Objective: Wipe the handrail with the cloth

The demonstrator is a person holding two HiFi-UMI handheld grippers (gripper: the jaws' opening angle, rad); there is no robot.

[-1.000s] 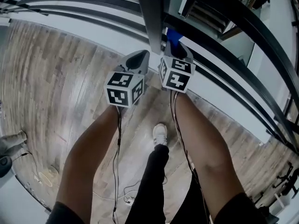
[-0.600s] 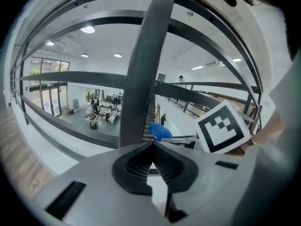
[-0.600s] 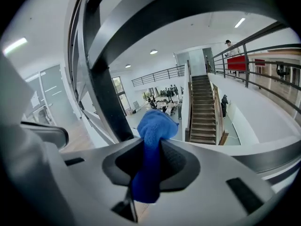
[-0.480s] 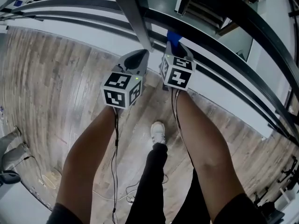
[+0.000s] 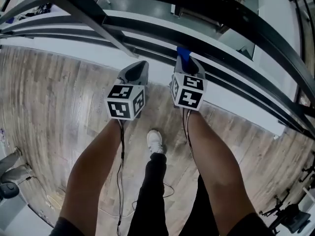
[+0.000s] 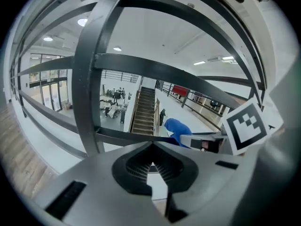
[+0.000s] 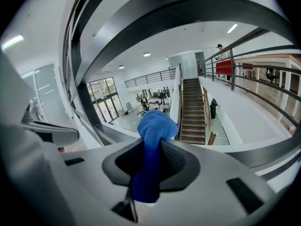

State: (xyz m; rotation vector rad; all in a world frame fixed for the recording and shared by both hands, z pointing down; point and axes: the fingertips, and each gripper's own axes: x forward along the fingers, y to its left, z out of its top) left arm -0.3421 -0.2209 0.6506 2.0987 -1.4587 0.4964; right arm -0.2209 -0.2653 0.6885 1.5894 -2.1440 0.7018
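Right gripper [image 7: 151,149] clamps tight on the blue cloth [image 7: 155,124] near the railing's lower bars [image 5: 231,85], beneath the handrail [image 5: 221,6]; left gripper [image 6: 151,147] closed, empty. Should the grip slip there, the cloth could drop to the floor [image 7: 124,121] below.

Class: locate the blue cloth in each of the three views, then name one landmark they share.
Head view: upper centre, blue cloth poking out of the right gripper.
Left gripper view: blue cloth right of centre, beside that gripper's marker cube.
Right gripper view: blue cloth at centre, clamped between the jaws.
Shared landmark: the dark handrail bars.
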